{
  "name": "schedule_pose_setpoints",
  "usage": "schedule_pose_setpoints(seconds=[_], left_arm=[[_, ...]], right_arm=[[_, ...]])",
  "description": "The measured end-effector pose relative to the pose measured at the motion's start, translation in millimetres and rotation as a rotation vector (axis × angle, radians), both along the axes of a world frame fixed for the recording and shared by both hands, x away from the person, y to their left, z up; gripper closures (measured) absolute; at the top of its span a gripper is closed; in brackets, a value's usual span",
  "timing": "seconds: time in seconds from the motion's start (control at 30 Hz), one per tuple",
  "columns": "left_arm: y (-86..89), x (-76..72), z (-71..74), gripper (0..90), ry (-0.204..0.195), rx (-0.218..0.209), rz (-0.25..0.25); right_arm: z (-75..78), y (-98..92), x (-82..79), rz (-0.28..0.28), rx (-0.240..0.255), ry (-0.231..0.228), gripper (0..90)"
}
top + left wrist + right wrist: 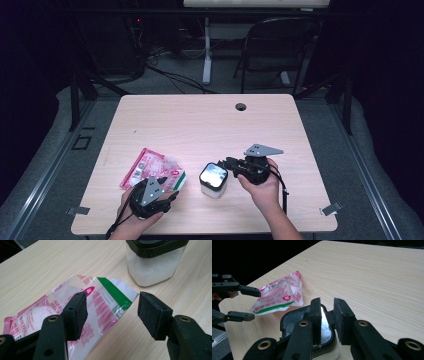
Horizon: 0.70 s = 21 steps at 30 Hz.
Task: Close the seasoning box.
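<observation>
**Soft pouch, hard jar: where we take hold**

Now we have one pouch (150, 170) and one jar (213, 180) on the worktop (200, 125), near its front edge, the pouch to the left of the jar and just apart from it.

We judge the pouch light and limp: thin printed film, crinkled, partly filled with something white, likely to sag and slide under a pinch. Its open end, with the green strip, points toward the jar. We would take it by that flat strip or by a sealed edge, where the film is doubled and gives the pads something to bite.

We judge the jar stiff and heavier, a clear squarish body holding white grains under a dark lid (294, 322) with a glossy top. Its smooth walls could slip, so the lid rim looks the surer hold.

Our left hand-held gripper (112, 307) hovers over the green-strip end, jaws standing apart, one on each side of the pouch corner, pressing nothing. Our right hand-held gripper (327, 315) sits at the jar's lid with a narrow gap between the jaws; we see nothing clamped there, so we read it as released.

Counted: one pouch, one jar, two hand-held grippers.
</observation>
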State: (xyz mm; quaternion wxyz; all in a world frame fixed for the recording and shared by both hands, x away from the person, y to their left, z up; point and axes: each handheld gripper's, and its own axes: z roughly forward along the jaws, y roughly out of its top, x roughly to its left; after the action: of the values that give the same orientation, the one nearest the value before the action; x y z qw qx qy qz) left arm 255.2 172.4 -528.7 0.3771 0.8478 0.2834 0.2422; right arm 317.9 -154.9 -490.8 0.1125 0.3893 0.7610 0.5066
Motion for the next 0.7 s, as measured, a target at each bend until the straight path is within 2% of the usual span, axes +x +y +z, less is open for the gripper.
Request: schedule_pose_setpoints(seconds=[0.2, 0.57, 0.7], left_arm=[[5.7, -1.1, 6.8, 41.1, 0.004, -0.041, 0.011], [14.0, -0.2, 13.0, 41.1, -0.007, -0.055, 0.038], [20.4, 1.4, 15.6, 41.3, 0.001, -0.092, 0.054]], right_arm=[[1.3, -2.0, -1.9, 0.0, -0.022, -0.01, 73.7], [3.6, -5.6, -5.2, -0.005, -0.026, -0.022, 68.1], [4.1, -9.1, -4.9, -0.014, -0.035, -0.03, 65.7]])
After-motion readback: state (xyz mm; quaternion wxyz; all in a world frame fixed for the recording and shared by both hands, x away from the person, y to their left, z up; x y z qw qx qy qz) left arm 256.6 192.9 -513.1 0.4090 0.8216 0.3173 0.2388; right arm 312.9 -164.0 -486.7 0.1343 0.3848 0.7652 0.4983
